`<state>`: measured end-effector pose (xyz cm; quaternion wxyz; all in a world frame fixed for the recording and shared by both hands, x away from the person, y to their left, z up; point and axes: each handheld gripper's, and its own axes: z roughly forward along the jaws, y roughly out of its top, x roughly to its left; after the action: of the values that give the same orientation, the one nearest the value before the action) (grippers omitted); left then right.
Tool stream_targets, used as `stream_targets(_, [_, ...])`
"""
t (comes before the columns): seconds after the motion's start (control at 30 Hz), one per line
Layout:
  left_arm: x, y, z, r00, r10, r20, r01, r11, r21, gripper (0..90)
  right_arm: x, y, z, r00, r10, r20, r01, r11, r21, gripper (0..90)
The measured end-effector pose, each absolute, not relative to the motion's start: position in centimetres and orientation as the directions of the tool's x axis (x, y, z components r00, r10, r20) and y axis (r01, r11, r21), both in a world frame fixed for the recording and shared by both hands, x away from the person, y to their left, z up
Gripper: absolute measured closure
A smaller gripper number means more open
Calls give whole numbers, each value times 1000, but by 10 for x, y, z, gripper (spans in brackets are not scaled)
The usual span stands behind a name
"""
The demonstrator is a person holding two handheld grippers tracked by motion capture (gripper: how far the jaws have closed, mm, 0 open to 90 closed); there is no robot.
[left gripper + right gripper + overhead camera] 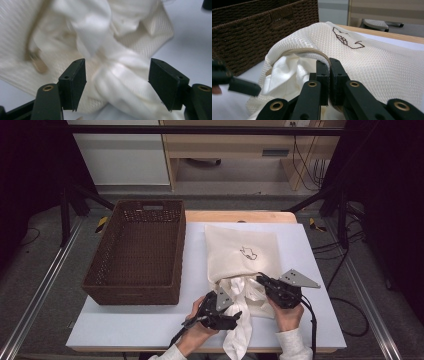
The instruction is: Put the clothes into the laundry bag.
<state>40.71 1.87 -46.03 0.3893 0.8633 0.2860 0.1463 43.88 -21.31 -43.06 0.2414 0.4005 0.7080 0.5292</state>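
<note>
A cream mesh laundry bag (242, 250) with a brown stitched emblem lies on the white table (140, 320), its zip opening facing the person. White cloth (239, 332) spills out of that opening and hangs over the table's front edge. My right gripper (261, 281) is shut on the bag's zipped rim (312, 51) and holds it lifted at the jaws (328, 68). My left gripper (236, 315) is open, its two jaws straddling a twisted part of the white cloth (120, 82) just outside the bag's mouth (17, 37). It also appears blurred as the left gripper (239, 86).
A large brown wicker basket (140, 250) stands on the table's left half, close to the bag (374, 62); its wall (249, 30) rises just beyond the cloth. A wooden cabinet (240, 145) and dark frame posts stand behind the table.
</note>
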Motion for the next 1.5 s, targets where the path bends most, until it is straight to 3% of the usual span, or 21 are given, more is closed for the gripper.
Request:
stream_targets(0.17, [397,15,-480,792,611,3,409,-534,740,321,439,-214,-431,-564,821,85,313,118,942,871])
stream_targets(0.3, [393,15,-482,778,628,-7,427,-520,739,391,440,-212,-432,-565,820,89,318,117,941,871])
stream_targets(0.47, [394,13,-477,774,632,26,413,-537,736,715,440,-211,-432,-564,821,89,320,118,940,872])
stream_targets(0.57, [398,15,-467,775,632,5,413,-512,753,808,440,-212,-432,-566,820,87,318,120,941,872])
stream_targets(0.83, [423,-3,-437,774,633,12,368,-465,805,826,440,-213,-431,-569,817,92,318,115,941,872])
stream_targets(1.27, [474,-31,-444,688,721,78,358,-431,828,820,438,-213,-428,-569,816,96,317,110,942,874])
stream_targets(1.47, [485,-28,-456,676,735,63,379,-420,825,803,439,-211,-431,-566,820,92,326,119,938,874])
stream_targets(1.5, [479,-27,-455,683,725,85,360,-436,825,749,440,-212,-432,-563,821,97,329,116,937,874])
